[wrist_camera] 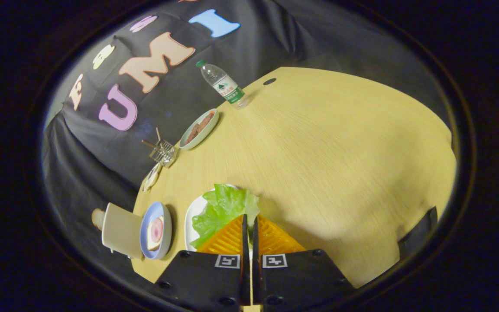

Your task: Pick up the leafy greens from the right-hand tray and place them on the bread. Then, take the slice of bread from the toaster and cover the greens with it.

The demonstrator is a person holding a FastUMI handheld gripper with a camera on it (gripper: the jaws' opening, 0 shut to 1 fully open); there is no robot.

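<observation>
My gripper [250, 220] is shut on the leafy greens [223, 208], a crinkled green lettuce leaf pinched at its edge between the two fingertips. The leaf hangs over a white tray [190, 216] just ahead of the fingers. Beside that tray sits a blue plate [145, 225] holding a slice of bread with a pink ham round [156, 230] on top. Past the blue plate stands a beige toaster [121, 236], and a slice of bread [98, 218] sticks out of its slot. The whole scene appears tilted in my view.
Along the table's far edge are a small wire rack [163, 151], a pale oval dish of brown meat pieces [199, 128] and a water bottle [223, 84]. A wide stretch of wooden tabletop [340, 151] lies beyond the fingers.
</observation>
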